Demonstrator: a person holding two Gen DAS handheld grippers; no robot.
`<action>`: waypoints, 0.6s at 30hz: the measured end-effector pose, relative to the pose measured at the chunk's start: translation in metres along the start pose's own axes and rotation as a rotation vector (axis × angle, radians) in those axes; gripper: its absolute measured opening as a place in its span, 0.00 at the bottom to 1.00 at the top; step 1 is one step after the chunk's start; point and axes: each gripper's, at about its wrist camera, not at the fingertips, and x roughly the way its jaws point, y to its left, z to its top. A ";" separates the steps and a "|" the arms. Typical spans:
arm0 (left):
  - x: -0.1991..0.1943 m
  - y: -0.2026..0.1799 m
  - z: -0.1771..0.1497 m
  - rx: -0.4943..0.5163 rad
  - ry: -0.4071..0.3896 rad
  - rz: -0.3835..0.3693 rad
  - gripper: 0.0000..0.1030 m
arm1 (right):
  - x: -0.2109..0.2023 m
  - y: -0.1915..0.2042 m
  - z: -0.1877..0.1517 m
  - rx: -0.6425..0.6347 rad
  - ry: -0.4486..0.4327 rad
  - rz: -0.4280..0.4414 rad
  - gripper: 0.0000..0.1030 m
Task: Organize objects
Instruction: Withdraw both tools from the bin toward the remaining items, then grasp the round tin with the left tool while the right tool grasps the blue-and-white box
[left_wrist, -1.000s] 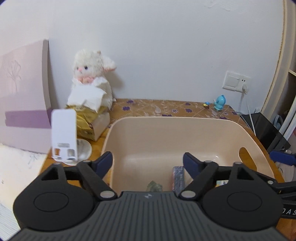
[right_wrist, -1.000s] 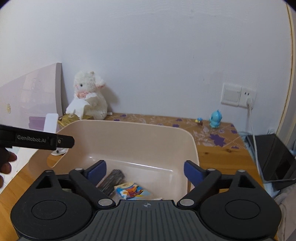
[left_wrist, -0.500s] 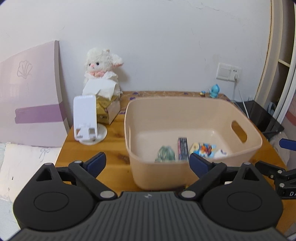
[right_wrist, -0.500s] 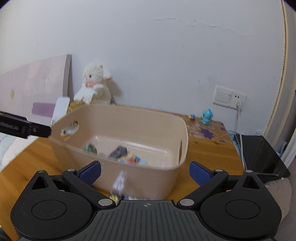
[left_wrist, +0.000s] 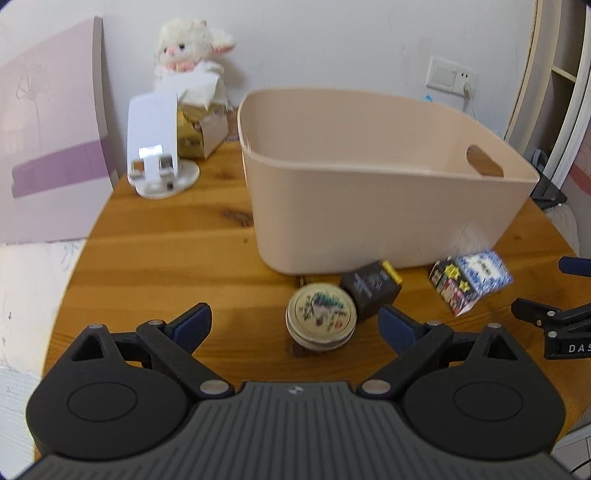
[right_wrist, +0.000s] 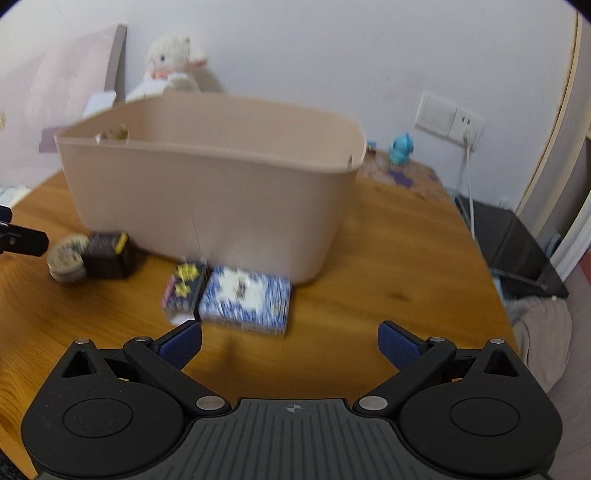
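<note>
A beige plastic bin (left_wrist: 369, 177) stands on the round wooden table (left_wrist: 155, 258); it also shows in the right wrist view (right_wrist: 207, 192). In front of it lie a round tin (left_wrist: 320, 316), a dark box (left_wrist: 370, 290) and a blue-white packet (left_wrist: 471, 282). The right wrist view shows the tin (right_wrist: 66, 259), the dark box (right_wrist: 107, 254) and the packet (right_wrist: 229, 295). My left gripper (left_wrist: 294, 324) is open and empty, just before the tin. My right gripper (right_wrist: 290, 339) is open and empty, just before the packet. The bin's inside is hidden.
A white phone stand (left_wrist: 157, 147), a tissue box (left_wrist: 201, 123) and a plush lamb (left_wrist: 192, 48) stand at the back left. A lilac board (left_wrist: 51, 129) leans at the left. A blue figurine (right_wrist: 402, 148) and a wall socket (right_wrist: 448, 120) are at the back right.
Both grippers have drawn back from over the bin and dropped low toward the table's front. The bin's inside is out of sight and the objects in front of it have come into view.
</note>
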 end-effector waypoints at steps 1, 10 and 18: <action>0.004 0.001 -0.001 -0.002 0.008 -0.002 0.94 | 0.004 0.000 -0.002 0.002 0.010 -0.002 1.00; 0.036 -0.005 -0.011 0.028 0.045 -0.026 0.94 | 0.035 -0.005 -0.008 0.055 0.038 -0.005 1.00; 0.054 -0.002 -0.012 0.033 0.032 -0.007 0.94 | 0.044 -0.004 -0.001 0.106 0.034 0.086 1.00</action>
